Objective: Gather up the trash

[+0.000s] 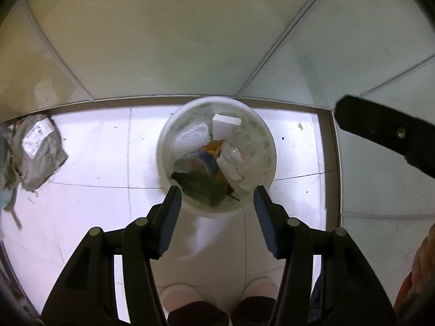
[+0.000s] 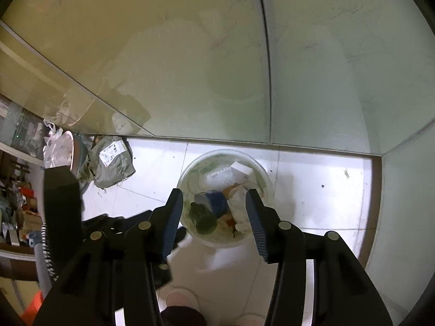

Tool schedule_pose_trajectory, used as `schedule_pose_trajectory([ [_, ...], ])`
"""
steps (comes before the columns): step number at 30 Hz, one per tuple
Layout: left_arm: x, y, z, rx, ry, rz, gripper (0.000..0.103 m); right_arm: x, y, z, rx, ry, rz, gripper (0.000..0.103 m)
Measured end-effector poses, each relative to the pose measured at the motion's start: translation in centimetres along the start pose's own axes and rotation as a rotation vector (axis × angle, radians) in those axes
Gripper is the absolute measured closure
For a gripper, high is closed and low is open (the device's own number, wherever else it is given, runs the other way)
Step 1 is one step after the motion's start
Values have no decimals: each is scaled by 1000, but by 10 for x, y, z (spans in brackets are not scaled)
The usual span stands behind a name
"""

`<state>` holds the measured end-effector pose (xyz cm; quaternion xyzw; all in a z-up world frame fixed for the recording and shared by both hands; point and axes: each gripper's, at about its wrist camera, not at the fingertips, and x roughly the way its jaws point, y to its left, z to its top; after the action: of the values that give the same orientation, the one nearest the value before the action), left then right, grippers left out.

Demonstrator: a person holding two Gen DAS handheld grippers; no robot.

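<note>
1. Floor (image 1: 95, 163) was white tile, running up to frosted glass panels behind the bin.
2. Bin (image 1: 261, 135) stood near the glass, holding a blue cup (image 1: 209, 163), tissue, foam.
3. Crumpled grey bag (image 2: 114, 160) lay left of the bin, not yet collected; likely the next pick.
4. Left gripper (image 1: 217, 193) and right gripper (image 2: 214, 195) hung above the bin, jaws apart, empty.

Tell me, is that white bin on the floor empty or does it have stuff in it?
Partly full. The white bin stands upright and open, holding a blue cup, crumpled white paper and a dark green item.
</note>
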<state>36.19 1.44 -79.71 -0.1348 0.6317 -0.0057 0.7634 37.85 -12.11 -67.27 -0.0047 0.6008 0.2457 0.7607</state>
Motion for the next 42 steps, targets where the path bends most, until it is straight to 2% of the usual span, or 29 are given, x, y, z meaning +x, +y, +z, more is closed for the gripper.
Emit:
schedule_pose_trajectory([
  [3, -41, -2, 0, -23, -13, 20, 49, -22, 1, 2, 15, 10, -19, 59],
  [7, -112, -12, 4, -50, -46, 26, 49, -84, 7, 10, 33, 20, -27, 59],
  [11, -215, -38, 12, -51, -110, 36, 49, -166, 20, 20, 34, 6, -27, 59],
  [16, -351, -74, 21, -60, -211, 28, 49, -284, 44, 32, 28, -60, -22, 59],
  [18, -405, -89, 22, -59, -262, 26, 49, -342, 56, 37, 10, -121, -16, 58],
  [21, -500, -119, 17, -30, -391, 34, 49, -417, 76, 39, -33, -221, -12, 59],
  [22, -519, -126, 16, -24, -425, 33, 49, -450, 84, 38, -52, -276, -10, 59],
  [27, -648, -159, -10, 36, -652, 34, 47, -565, 116, 20, -125, -510, -11, 59],
  [30, -701, -169, -33, 76, -761, 45, 43, -615, 138, 1, -142, -630, 0, 59],
  [34, -753, -172, -73, 134, -866, 20, 27, -654, 167, -33, -145, -736, -20, 58],
  [35, -763, -170, -83, 145, -882, 14, 17, -659, 172, -37, -145, -748, -29, 52],
  [37, -777, -166, -105, 163, -907, 28, 8, -667, 185, -51, -132, -778, -54, 42],
  [42, -793, -157, -144, 191, -912, 61, 2, -680, 200, -77, -107, -798, -90, 25],
])
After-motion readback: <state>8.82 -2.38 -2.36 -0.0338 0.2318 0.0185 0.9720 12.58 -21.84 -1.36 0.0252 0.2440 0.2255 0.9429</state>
